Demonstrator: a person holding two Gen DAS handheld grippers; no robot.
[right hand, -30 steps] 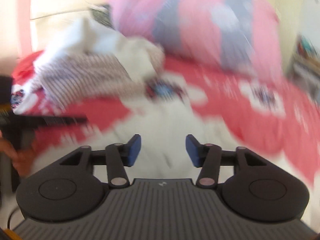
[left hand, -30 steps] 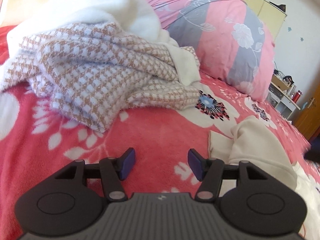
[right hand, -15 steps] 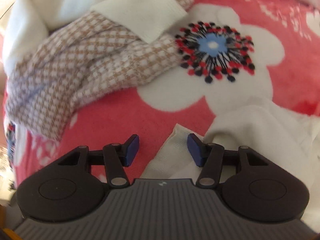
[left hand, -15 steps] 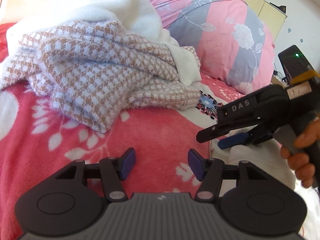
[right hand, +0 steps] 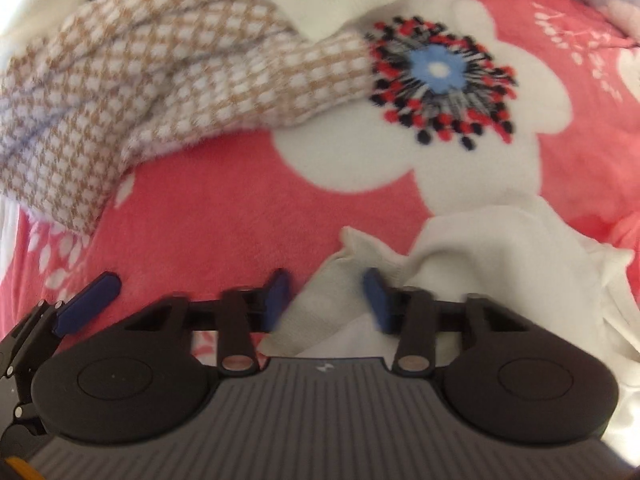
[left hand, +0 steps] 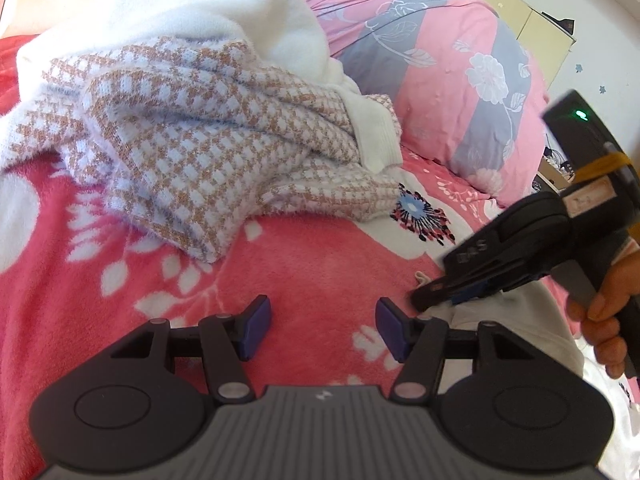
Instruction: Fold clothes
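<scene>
Bed blanket (left hand: 304,264): red-pink fleece with large white flowers, one with a blue, red and black centre (right hand: 440,68). It carries all the clothes.

Cream garment (right hand: 500,256): lies crumpled on the blanket at the right, below the big white flower. One corner (right hand: 328,292) of it stands up as a ridge between the blue pads of the right hand-held gripper.

Right hand-held gripper (right hand: 326,294): points steeply down at the garment. Its jaws have just been closing, with the cream corner between them. The pads are blurred in its own view with a gap showing; in the left wrist view its fingers look pressed close together on the cloth edge (left hand: 452,296). Whether the pads already pinch the cloth I cannot tell. A hand (left hand: 608,320) holds its handle.

Left hand-held gripper (left hand: 320,330): spread apart, nothing between the pads, low over bare blanket just beside the cream garment. One of its pads (right hand: 88,304) shows at the left edge of the right wrist view.

Checked sweater (left hand: 208,140): tan and white, bunched up, well apart from both grippers, beyond them on the bed.

White fleece (left hand: 192,12): heaped on and behind the sweater.

Quilt (left hand: 440,64): pink and grey with a flower print, piled behind.
</scene>
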